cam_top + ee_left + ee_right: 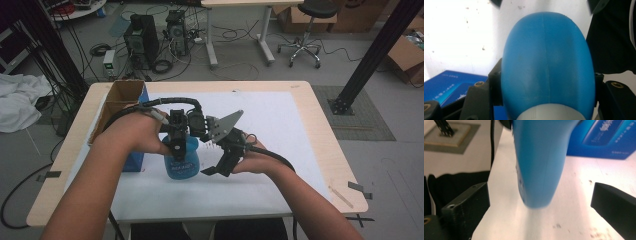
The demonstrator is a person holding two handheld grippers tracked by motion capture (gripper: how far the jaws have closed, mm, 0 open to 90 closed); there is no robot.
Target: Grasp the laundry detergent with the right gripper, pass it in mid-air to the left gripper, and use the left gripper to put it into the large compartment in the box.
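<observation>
Left gripper (177, 145) clamped on blue bottle (181, 162)

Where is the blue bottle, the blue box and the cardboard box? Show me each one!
blue bottle (182, 162), high view, on its round body above the label.
blue box (599, 138), right gripper view, on its printed blue side.
cardboard box (125, 91), high view, on its open brown inside.

I see open white bench (280, 130) to the right of the blue bottle (181, 162); a gripper can pass there. On the left, the blue box (134, 159) stands just beside the bottle, with the cardboard box (120, 100) behind it, blocking that side.
</observation>
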